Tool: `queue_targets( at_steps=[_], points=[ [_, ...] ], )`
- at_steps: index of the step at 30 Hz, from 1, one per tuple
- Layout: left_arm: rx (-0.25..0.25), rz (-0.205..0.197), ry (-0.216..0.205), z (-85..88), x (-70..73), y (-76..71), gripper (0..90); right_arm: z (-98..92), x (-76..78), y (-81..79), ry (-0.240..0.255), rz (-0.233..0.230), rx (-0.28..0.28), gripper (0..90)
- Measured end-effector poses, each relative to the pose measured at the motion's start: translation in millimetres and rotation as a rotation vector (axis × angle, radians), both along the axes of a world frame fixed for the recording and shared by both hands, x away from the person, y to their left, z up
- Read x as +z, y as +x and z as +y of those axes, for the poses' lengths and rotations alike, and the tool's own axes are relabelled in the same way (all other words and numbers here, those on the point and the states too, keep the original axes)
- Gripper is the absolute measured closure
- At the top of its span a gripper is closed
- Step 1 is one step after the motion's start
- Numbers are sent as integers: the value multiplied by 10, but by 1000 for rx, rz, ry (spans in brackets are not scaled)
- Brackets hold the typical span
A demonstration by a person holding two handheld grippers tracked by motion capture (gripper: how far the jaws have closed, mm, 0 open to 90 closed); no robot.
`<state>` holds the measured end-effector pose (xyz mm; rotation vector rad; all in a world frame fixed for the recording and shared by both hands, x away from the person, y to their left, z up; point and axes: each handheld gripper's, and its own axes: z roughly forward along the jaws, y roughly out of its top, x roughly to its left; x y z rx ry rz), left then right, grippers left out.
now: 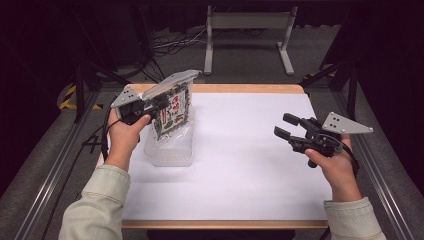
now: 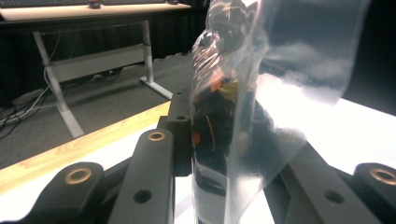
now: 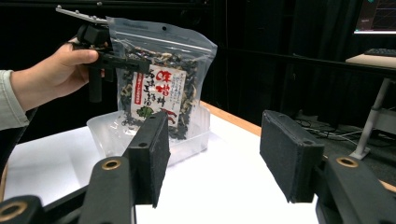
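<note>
Nearest | right gripper [image 1: 286, 126] held above the white table [image 1: 250, 150], its 2 jaws apart, nothing between them | farther off, left gripper [image 3: 142, 64] clamped on a clear snack bag [image 3: 159, 88], upright over a clear plastic tub [image 3: 109, 130] | tub rests on the table.

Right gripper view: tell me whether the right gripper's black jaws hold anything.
No: the right gripper stands open with nothing between its pads, while the left gripper holds the clear seaweed bag.

Bag [image 2: 224, 116] top cut off by the frame in left gripper view, contents blurred; bag hides the far wall of the clear tub [image 1: 170, 152] in high view.
</note>
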<state>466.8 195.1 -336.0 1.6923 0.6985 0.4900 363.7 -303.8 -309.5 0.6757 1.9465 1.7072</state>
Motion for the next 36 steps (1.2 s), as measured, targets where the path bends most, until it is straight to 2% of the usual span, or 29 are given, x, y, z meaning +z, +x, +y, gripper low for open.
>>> queue_targets(
  at_steps=[3,5,12,17,21,27,30,31,36],
  points=[
    [-1,-9,-9,11,-77,16,714,-2,0,-2,1,-1,1,434],
    [-1,-10,-33,45,-136,11,714,-7,2,-4,3,-1,2,433],
    [9,24,-73,242,-268,-27,711,3,-3,-4,9,2,7,431],
    [-1,9,-52,233,-299,-101,714,34,-10,-2,4,5,9,430],
    [-4,16,-35,245,-318,-145,716,17,-4,-10,8,3,8,429],
    [-3,24,-64,282,-376,-167,717,-10,-4,-13,13,3,2,427],
    [-5,28,-53,273,-364,-177,718,1,-7,-12,13,8,1,423],
    [0,33,-50,282,-359,-172,717,1,-8,-12,13,8,1,422],
    [23,85,-102,353,-381,-103,714,-13,-9,-13,16,8,-1,421]
  ],
)
